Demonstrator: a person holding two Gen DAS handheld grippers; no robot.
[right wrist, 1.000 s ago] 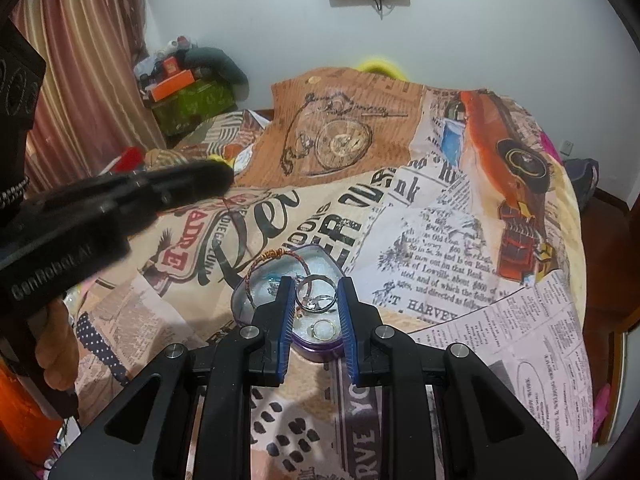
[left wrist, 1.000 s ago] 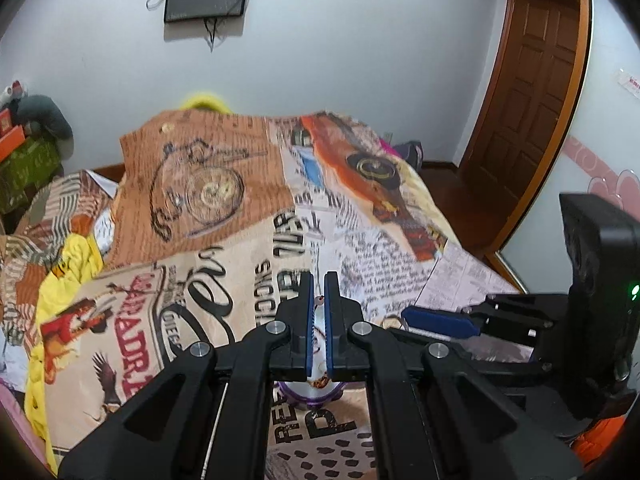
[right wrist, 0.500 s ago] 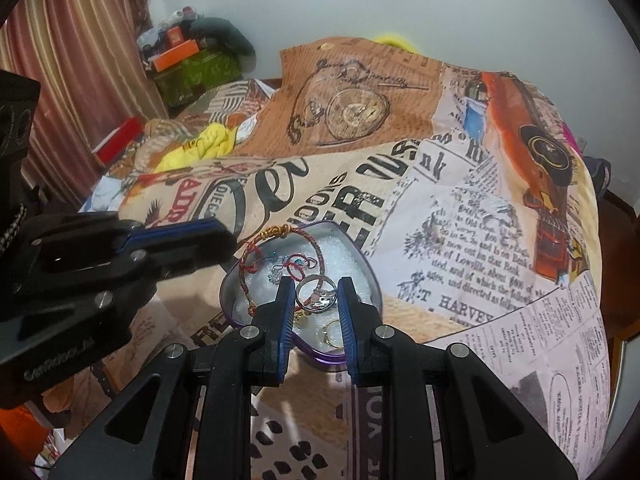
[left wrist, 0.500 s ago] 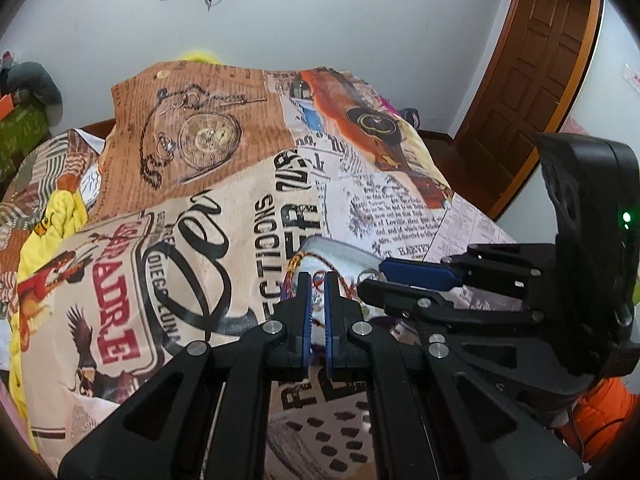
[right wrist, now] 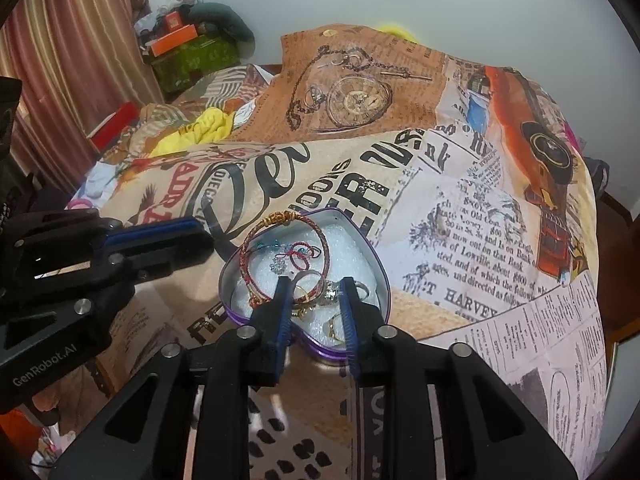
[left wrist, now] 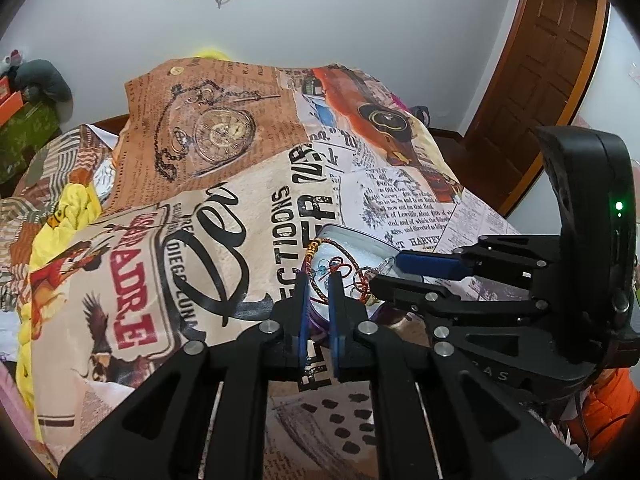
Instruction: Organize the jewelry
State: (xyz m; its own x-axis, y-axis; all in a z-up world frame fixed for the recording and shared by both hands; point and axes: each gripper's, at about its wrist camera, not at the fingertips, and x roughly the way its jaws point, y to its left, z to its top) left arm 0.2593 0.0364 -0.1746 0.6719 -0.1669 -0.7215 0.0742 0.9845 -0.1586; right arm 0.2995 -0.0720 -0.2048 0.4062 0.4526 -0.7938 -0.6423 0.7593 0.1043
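The right gripper (right wrist: 314, 300) hangs low over the heart-shaped tin (right wrist: 378, 268), jaws parted, straddling a silver ring (right wrist: 310, 280) without gripping it. To pick cleanly it should settle so both pads flank that ring alone, clear of the red bangle (right wrist: 256, 260) at ten o'clock. The left gripper (left wrist: 318, 280) sits at the tin's nine o'clock edge, jaws narrowly apart around a braided stretch, seemingly unclamped. Beyond lies the printed bedspread (right wrist: 460, 200).
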